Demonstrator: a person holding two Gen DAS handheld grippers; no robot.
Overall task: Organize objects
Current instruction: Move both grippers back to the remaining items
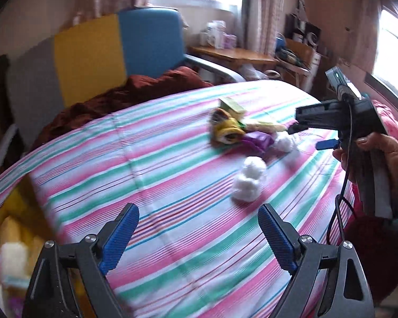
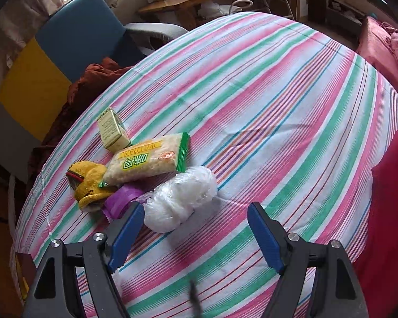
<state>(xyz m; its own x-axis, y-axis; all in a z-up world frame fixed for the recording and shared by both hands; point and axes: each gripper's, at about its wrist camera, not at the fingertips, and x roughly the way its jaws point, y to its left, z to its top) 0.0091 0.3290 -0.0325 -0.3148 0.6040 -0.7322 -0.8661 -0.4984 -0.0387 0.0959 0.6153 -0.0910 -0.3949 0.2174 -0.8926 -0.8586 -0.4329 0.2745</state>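
Now we hold both claws released: the right gripper (image 2: 195,228) hangs just above the white crinkly plastic bag (image 2: 181,198), lying against its left pad; we should centre before clenching. Our left gripper (image 1: 199,232) waits, bag well ahead.

On the striped bed, the clear snack packet (image 2: 146,163) with green ends carries a yellow band printed "WEIDAX", as best it can be read, seen upside down from the right wrist view, and below it two large green Chinese characters outlined in white, also inverted; I cannot make them out with certainty. The small yellow-green box (image 2: 113,130) standing just beside the packet's far end, toward the bed's left edge, bears lines of dark print too small to read. In the left wrist view the same things are blurred and no lettering can be read.
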